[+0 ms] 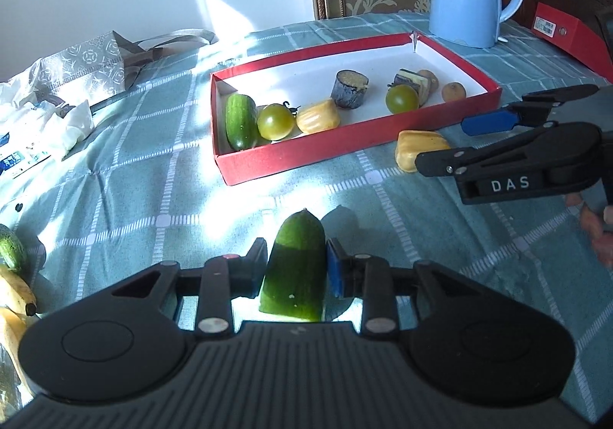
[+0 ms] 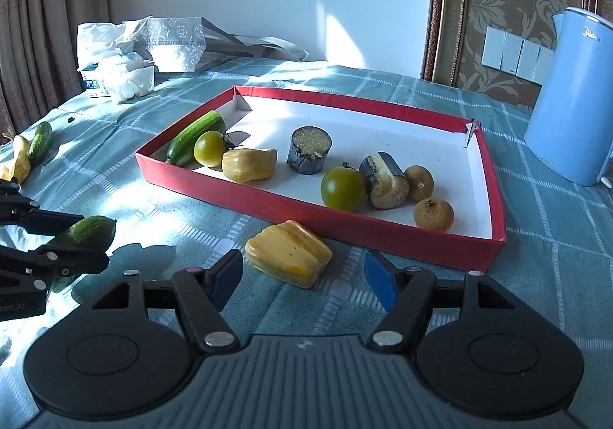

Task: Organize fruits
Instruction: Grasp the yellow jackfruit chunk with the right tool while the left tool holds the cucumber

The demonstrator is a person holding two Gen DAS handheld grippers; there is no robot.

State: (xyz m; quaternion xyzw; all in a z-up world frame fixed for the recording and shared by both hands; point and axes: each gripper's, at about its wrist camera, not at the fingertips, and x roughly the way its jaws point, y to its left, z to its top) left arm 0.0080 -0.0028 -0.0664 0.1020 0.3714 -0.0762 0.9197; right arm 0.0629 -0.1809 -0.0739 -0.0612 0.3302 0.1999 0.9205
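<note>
The red tray (image 2: 383,237) sits dead ahead of both grippers on the checked cloth, already holding a cucumber, tomatoes and other bits. The right gripper (image 2: 302,275) is wide open with nothing in it, and the yellow jackfruit piece (image 2: 288,252) lies right between its fingertips, long side crosswise, just outside the tray's near wall. The left gripper (image 1: 295,268) is clamped on a cucumber half (image 1: 295,268), tip forward, farther back from the tray.

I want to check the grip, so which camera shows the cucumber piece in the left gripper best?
The left wrist view: the cucumber piece sits centred between the left gripper's jaws. The right wrist view shows only its tip at the left edge, partly hidden by the jaws.
</note>
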